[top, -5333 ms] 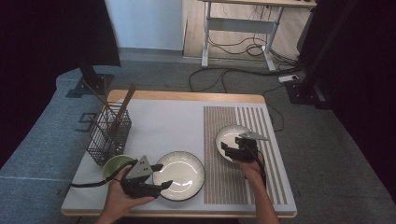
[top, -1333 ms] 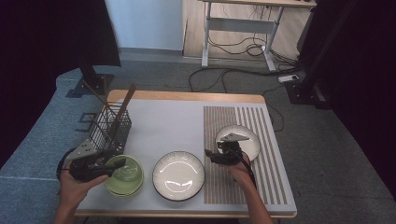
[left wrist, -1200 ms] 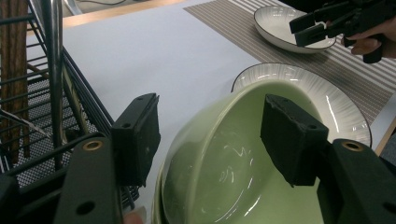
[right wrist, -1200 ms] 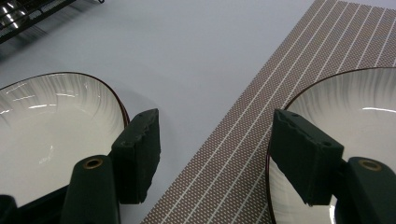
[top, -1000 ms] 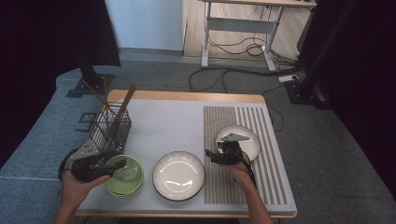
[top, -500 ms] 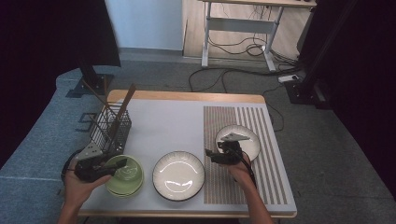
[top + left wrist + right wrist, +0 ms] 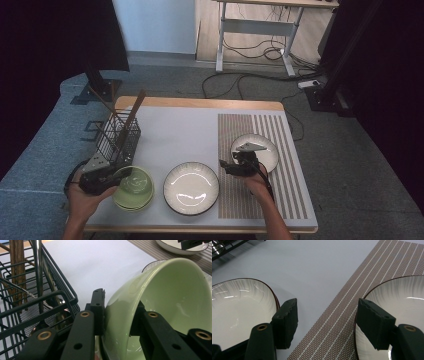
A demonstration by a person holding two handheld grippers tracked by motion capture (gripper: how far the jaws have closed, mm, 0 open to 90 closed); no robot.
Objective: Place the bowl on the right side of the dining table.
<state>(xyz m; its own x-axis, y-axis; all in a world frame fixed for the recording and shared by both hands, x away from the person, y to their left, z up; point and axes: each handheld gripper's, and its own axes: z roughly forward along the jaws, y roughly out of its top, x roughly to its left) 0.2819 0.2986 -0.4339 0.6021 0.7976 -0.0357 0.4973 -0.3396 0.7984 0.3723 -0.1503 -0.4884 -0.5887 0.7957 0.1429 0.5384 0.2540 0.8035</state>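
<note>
A pale green bowl (image 7: 133, 187) sits near the table's front left corner. My left gripper (image 7: 112, 179) reaches it from the left. In the left gripper view its jaws have just been closing and now straddle the bowl's (image 7: 175, 302) rim, one pad on the outer wall and one inside, both touching. The left gripper (image 7: 117, 312) grips that rim. My right gripper (image 7: 227, 167) stands open and holds nothing. It hovers low between the large white plate (image 7: 191, 187) and a smaller white plate (image 7: 262, 150). The right gripper view shows the right gripper (image 7: 327, 317) over the mat's edge.
A black wire basket (image 7: 117, 140) with wooden utensils stands just behind the bowl, close to my left gripper. A brown striped mat (image 7: 280, 195) covers the right part of the grey tabletop (image 7: 175, 130) and carries the smaller plate. The table's front edge lies near both hands.
Five seconds ago my left gripper was at the large plate's left edge; it now sits left of the green bowl. Its jaws have closed on the rim. The right gripper keeps still.
</note>
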